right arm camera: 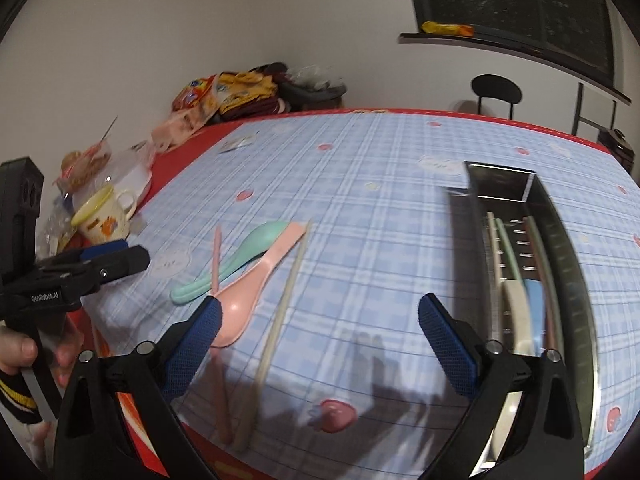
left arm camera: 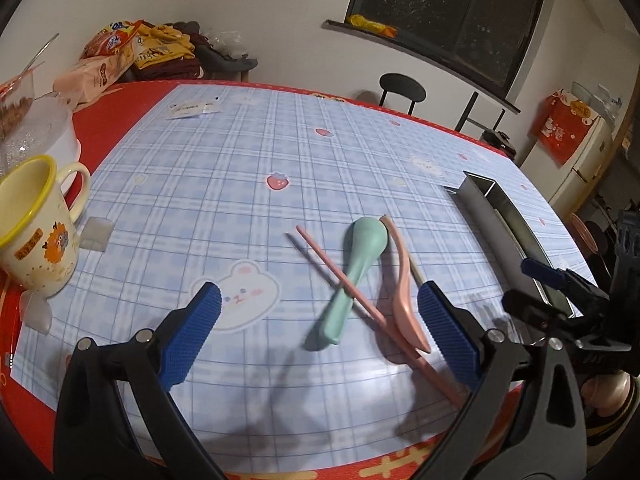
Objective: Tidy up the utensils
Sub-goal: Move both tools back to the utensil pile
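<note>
A green spoon (left arm camera: 356,276) lies on the checked cloth, crossed by a pink chopstick (left arm camera: 316,250), with a pink spoon (left arm camera: 404,292) beside it. My left gripper (left arm camera: 320,320) hovers over them, open and holding nothing. In the right wrist view the green spoon (right arm camera: 256,244), pink spoon (right arm camera: 260,276), pink chopstick (right arm camera: 217,248) and a beige chopstick (right arm camera: 288,288) lie left of a long metal tray (right arm camera: 568,248) that holds several utensils (right arm camera: 516,300). My right gripper (right arm camera: 324,332) is open and empty above the cloth between chopstick and tray.
A yellow-rimmed mug (left arm camera: 36,220) and a clear lidded container (left arm camera: 44,132) stand at the table's left edge. Snack bags (left arm camera: 116,44) are piled at the far corner. A black chair (left arm camera: 402,88) stands behind the table. The metal tray (left arm camera: 492,220) lies at the right.
</note>
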A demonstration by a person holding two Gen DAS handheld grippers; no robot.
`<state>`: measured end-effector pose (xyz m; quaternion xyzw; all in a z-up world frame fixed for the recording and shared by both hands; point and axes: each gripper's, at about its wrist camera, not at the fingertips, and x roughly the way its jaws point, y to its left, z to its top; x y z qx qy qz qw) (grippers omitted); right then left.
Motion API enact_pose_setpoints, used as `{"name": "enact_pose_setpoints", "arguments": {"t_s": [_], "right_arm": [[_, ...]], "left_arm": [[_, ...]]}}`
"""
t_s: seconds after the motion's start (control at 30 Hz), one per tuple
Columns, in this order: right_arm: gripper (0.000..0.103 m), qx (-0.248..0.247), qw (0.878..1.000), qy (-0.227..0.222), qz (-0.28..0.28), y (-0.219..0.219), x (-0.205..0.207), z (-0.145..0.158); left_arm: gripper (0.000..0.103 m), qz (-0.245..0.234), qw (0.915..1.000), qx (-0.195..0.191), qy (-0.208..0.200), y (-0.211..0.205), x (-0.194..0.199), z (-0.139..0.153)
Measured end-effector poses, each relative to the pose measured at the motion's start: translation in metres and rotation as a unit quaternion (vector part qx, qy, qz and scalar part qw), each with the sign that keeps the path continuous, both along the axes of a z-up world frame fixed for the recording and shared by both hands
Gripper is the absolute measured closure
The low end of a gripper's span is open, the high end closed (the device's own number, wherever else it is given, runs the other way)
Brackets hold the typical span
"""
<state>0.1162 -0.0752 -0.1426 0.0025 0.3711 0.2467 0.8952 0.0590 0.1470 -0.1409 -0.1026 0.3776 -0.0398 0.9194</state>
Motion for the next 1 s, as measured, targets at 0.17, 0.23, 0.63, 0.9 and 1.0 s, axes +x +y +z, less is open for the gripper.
{"name": "enact_pose_setpoints", "arguments": {"t_s": [0.17, 0.23, 0.63, 0.9, 1.0], "right_arm": [[0.046, -0.003, 0.999, 0.022, 0.023, 0.015, 0.002, -0.009], [0.053, -0.004, 0.999, 0.029, 0.029, 0.018, 0.002, -0.013], [0.058, -0.007, 0.998, 0.045, 0.049, 0.040, 0.010, -0.020], [0.068, 0.000, 0.994, 0.079, 0.072, 0.061, 0.027, -0.031], [0.068, -0.007, 0.994, 0.078, 0.078, 0.067, 0.029, -0.033]], "left_arm": [[0.019, -0.006, 0.9999, 0.004, -0.012, 0.005, 0.000, -0.003], [0.020, -0.006, 0.9999, 0.002, -0.010, 0.006, 0.001, -0.005], [0.043, -0.019, 0.9998, 0.002, -0.006, 0.001, 0.012, -0.019], [0.051, -0.018, 0.9998, -0.011, 0.001, 0.006, 0.019, -0.029], [0.051, -0.019, 0.9996, -0.019, 0.000, 0.008, 0.019, -0.030]]}}
